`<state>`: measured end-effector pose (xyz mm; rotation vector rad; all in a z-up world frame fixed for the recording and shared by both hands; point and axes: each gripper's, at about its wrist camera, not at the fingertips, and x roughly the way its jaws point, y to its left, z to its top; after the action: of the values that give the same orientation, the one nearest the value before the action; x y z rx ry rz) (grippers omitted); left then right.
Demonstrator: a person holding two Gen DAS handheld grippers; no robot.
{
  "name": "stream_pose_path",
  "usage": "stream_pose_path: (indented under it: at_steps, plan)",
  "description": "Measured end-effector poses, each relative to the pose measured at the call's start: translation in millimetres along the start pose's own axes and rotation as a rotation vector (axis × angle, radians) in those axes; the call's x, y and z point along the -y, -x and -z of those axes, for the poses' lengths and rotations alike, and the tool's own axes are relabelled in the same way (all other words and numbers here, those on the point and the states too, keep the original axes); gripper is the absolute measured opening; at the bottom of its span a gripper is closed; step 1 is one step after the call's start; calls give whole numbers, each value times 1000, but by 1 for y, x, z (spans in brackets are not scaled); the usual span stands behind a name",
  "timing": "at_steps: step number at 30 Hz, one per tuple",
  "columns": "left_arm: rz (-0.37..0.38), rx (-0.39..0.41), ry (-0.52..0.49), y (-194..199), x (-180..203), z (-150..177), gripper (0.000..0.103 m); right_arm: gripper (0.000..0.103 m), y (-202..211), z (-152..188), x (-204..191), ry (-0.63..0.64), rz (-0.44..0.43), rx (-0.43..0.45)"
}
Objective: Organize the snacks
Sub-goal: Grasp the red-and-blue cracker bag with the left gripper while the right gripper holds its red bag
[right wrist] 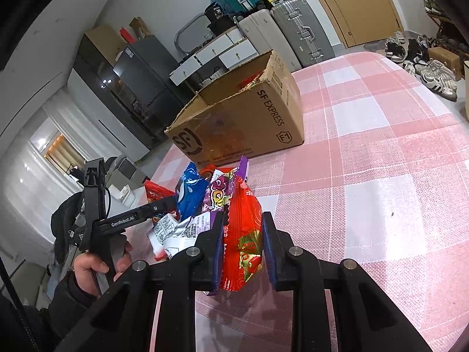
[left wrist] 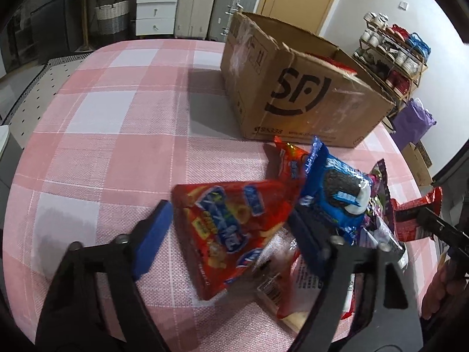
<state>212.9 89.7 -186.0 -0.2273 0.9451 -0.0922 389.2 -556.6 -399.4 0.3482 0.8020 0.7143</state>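
Note:
A pile of snack packets lies on the pink checked tablecloth (left wrist: 117, 146) in front of an open SF cardboard box (left wrist: 302, 94). My left gripper (left wrist: 231, 220) is open, its blue pads on either side of a red chips bag (left wrist: 228, 234); a blue Oreo pack (left wrist: 337, 193) lies by its right finger. In the right wrist view, my right gripper (right wrist: 241, 234) is closed on a red snack packet (right wrist: 244, 234), with a purple packet (right wrist: 219, 196) and the blue pack (right wrist: 190, 196) behind it. The box (right wrist: 243, 123) holds some red packets.
The left hand-held gripper (right wrist: 117, 220) shows at the left of the right wrist view. Suitcases (left wrist: 217, 3), white drawers (left wrist: 155, 8) and a shoe rack (left wrist: 392, 52) stand beyond the table. Shoes (right wrist: 433, 73) lie on the floor.

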Motion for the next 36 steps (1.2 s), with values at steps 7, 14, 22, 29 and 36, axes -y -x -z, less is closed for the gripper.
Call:
stream_pose_path:
  at_steps: [7, 14, 22, 29, 36]
  plan:
    - [-4, 11, 8, -3, -3, 1, 54, 23, -1, -2, -2, 1, -5, -2]
    - [13, 21, 17, 0, -7, 4, 43, 23, -2, -3, -4, 5, -6, 1]
    - [0, 24, 34, 8, -12, 10, 43, 23, 3, -3, -7, 7, -7, 18]
    - [-33, 24, 39, 18, -16, 18, 43, 23, 5, -2, -9, 8, -9, 26]
    - [-56, 21, 53, 27, -25, 28, 43, 23, 8, -1, -11, 6, -5, 36]
